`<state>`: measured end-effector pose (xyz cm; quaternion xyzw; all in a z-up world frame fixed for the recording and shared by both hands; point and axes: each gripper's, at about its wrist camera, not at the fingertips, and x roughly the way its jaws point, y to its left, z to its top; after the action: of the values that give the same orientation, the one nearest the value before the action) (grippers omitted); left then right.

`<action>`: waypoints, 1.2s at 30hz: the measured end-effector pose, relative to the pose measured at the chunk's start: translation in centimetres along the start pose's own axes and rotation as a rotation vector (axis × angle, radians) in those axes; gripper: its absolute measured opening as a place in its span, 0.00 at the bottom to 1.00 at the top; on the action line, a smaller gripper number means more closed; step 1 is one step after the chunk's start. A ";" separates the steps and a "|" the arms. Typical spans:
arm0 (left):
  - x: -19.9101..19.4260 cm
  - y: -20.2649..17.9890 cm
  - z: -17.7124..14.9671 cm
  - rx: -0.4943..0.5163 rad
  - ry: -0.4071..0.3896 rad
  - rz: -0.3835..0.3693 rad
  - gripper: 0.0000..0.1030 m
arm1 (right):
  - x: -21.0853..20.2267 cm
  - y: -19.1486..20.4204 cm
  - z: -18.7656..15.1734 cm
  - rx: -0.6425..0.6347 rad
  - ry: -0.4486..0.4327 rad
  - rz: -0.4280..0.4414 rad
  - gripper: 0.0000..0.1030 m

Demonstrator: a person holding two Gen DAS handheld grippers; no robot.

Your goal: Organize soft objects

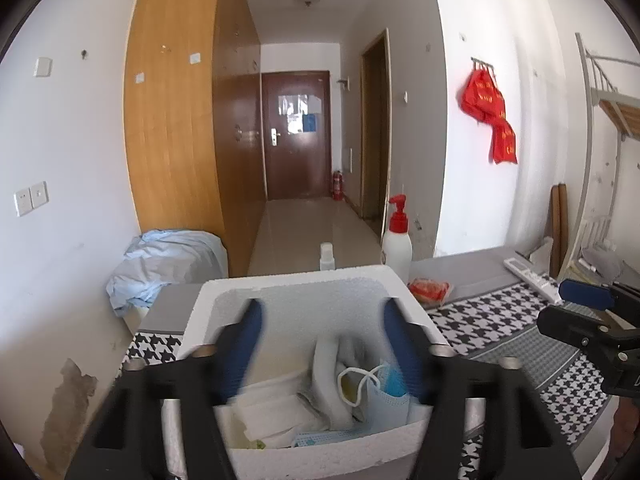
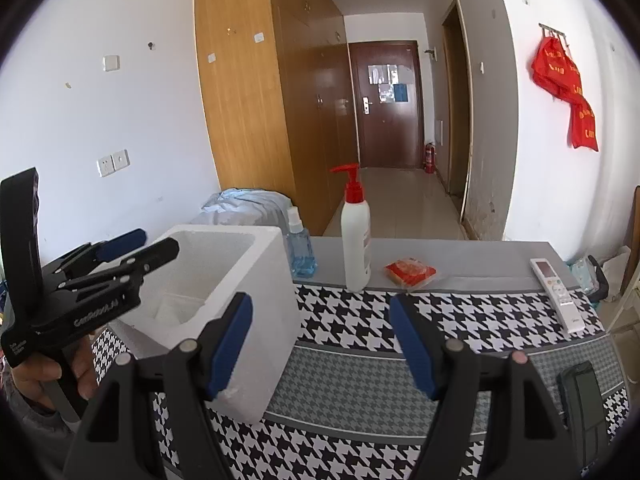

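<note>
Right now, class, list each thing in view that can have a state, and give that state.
Foam box: lidless, holding masks.
Pump bottle: upright.
Spray bottle: upright.
Red packet: lying flat.
Remote: lying flat.
Left tool: open, over box.
Right tool: open, empty.

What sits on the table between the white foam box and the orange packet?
In the right wrist view, a blue spray bottle and a white pump bottle stand between the foam box and the orange packet.

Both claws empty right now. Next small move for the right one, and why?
Probably move the right claw forward to the red packet: it lies loose on the table beside the lotion bottle, outside the foam box, and the claw is open with nothing between its fingers.
</note>
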<state>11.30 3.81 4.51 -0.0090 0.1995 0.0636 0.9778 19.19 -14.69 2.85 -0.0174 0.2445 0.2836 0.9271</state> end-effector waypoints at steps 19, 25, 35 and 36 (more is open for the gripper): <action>-5.3 -0.1 -0.4 -0.040 -0.079 0.084 0.99 | -4.7 1.4 -1.0 -0.031 -0.111 0.015 0.82; -7.7 -0.9 -0.8 -0.037 -0.101 0.081 0.99 | -7.2 1.6 -1.9 -0.011 -0.186 -0.006 0.99; -10.3 -1.0 -2.0 -0.050 -0.127 0.095 0.99 | -9.4 2.5 -3.2 -0.033 -0.198 -0.008 0.99; -10.6 -1.1 -2.1 -0.049 -0.130 0.097 0.99 | -9.6 2.6 -3.3 -0.035 -0.201 -0.008 0.99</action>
<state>0.99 1.33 6.69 -0.0189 0.1343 0.1160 0.9839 9.47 -18.06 4.66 -0.0060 0.1451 0.2843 0.9477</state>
